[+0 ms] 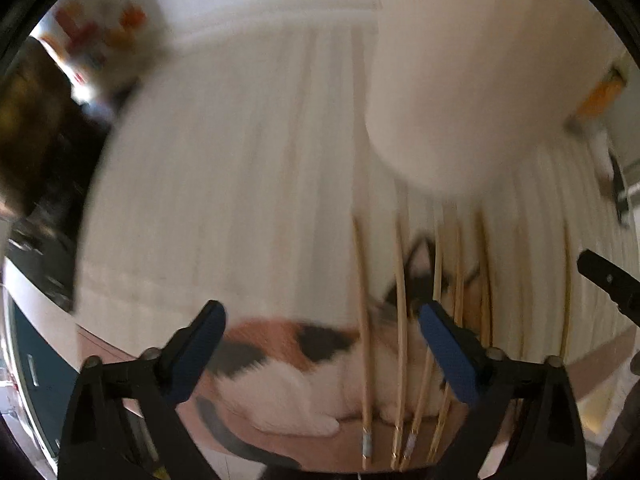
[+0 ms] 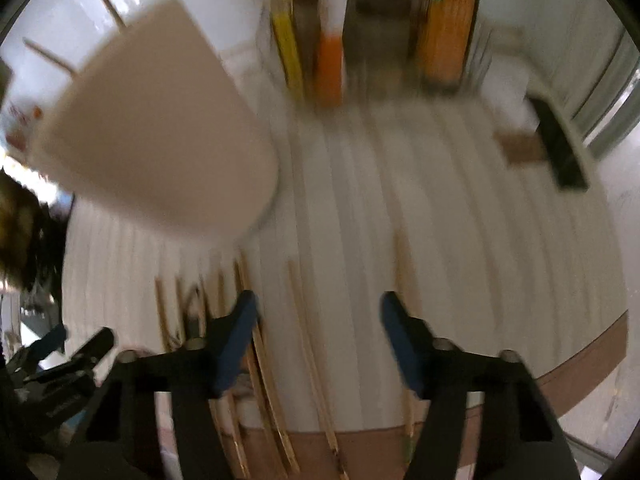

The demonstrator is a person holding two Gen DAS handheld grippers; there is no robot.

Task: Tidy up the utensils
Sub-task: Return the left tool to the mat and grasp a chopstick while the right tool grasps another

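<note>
A: Chopsticks [image 1: 401,292] lie loose on the white ribbed mat [image 1: 240,184], just below the white cup [image 1: 460,80], spread side by side with their thick ends toward the mat's near edge.

B: Anything in the cup?

A: In the right wrist view two sticks [image 2: 108,0] poke out of the cup's top. What else is inside is hidden.

B: And the tongs?

A: The left gripper [image 1: 320,344] hangs over the chopsticks below the cup, jaws spread wide; nothing pressed between the pads, though sticks run under its right finger. The right gripper [image 2: 318,340] points down at the mat on the far side of the pile from the cup, jaws about half spread, two chopsticks in the gap, pads not touching them.

B: How many on the mat?

A: Blur smears them; roughly six, the exact number I cannot tell. One cup, two grippers.
</note>
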